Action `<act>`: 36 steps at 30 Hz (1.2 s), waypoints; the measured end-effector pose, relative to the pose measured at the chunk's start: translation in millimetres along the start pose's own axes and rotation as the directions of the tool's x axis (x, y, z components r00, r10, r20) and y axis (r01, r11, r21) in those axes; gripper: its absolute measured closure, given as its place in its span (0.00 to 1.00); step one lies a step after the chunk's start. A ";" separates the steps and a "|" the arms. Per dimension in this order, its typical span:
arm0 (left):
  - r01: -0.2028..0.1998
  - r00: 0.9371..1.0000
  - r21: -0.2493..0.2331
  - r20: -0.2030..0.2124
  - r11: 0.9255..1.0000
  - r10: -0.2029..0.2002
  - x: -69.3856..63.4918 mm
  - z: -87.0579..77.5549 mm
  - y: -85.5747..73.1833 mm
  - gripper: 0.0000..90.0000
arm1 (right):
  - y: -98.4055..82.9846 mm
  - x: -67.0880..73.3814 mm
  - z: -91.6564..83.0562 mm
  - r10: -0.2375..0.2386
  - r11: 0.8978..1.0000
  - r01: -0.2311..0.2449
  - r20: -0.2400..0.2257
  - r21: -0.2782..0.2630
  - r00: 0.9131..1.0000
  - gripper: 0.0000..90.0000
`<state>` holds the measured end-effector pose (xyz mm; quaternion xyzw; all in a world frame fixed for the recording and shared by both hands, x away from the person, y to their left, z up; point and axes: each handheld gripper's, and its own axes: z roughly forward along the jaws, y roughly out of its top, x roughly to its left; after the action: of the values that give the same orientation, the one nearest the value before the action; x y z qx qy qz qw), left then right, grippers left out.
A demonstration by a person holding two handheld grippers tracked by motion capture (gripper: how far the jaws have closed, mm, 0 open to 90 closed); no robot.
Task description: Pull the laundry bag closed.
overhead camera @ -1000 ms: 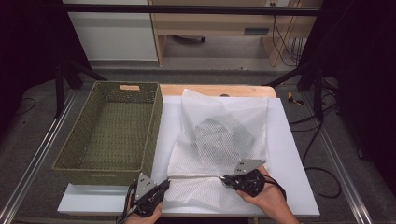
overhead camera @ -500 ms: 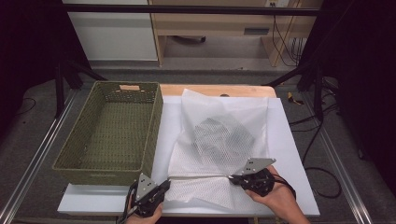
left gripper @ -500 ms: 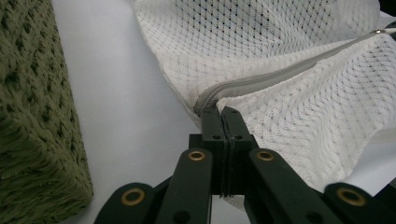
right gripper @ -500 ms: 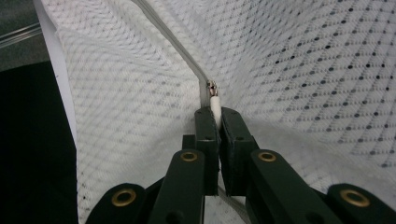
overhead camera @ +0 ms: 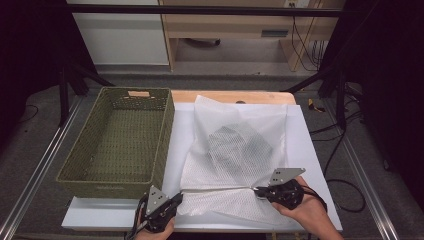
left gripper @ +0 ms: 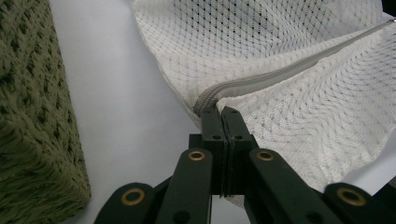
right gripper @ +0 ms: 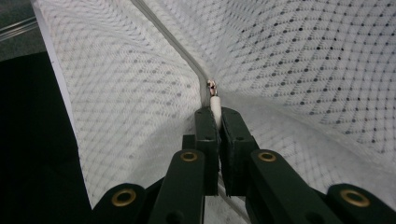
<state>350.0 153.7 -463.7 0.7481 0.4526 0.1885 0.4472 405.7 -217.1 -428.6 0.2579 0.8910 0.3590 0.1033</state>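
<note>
While you hold the mesh laundry bag [overhead camera: 235, 155] stretched across the white counter [overhead camera: 310, 150], the high view has your left gripper [overhead camera: 176, 198] at seven o'clock and your right gripper [overhead camera: 257, 190] at five, a zipper line [overhead camera: 220, 188] pulled taut between them. The bag spreads from the counter's centre down to the near edge, something dark showing dimly through the mesh in its middle. The green woven basket [overhead camera: 120, 145] sits at nine o'clock, just beside the bag.

Now the left gripper view: your fingers [left gripper: 212, 126] are pressed tight together on the end of the zipper tape [left gripper: 280, 74], right where the grey seam meets the bag's corner. Good anchor. The basket's rough wall [left gripper: 32, 116] stands at nine o'clock here.

Over to the right gripper view: fingers [right gripper: 206, 128] narrow, pinching the small white zipper pull [right gripper: 215, 105] at twelve o'clock, with the seam running away up the mesh.

A read on handling: this bag looks light, limp and floppy, so it will bunch unless both ends stay in tension. The mesh could snag or tear, so take hold of the stitched tape and the pull, never the netting. That little tab looks slippery; grip it deep, and draw along the seam.
</note>
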 end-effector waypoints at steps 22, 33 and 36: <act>-0.003 1.000 0.005 0.006 1.000 0.003 -2.2 1.6 -1.9 1.00 | -21.0 -10.9 -17.7 0.019 1.000 -0.020 0.017 0.011 1.000 0.97; -0.010 1.000 0.011 0.004 1.000 0.010 -2.8 0.8 -2.5 1.00 | -32.8 -16.5 -26.9 0.036 0.999 -0.038 0.032 0.032 0.999 0.97; -0.006 1.000 0.011 0.005 1.000 0.006 -2.9 1.2 -3.2 1.00 | -35.7 -18.5 -29.9 0.040 0.999 -0.041 0.036 0.033 0.999 0.97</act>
<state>347.6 151.2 -466.7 0.7524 0.4502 0.1857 0.4436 396.5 -266.2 -431.9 0.2837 0.8895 0.3415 0.1075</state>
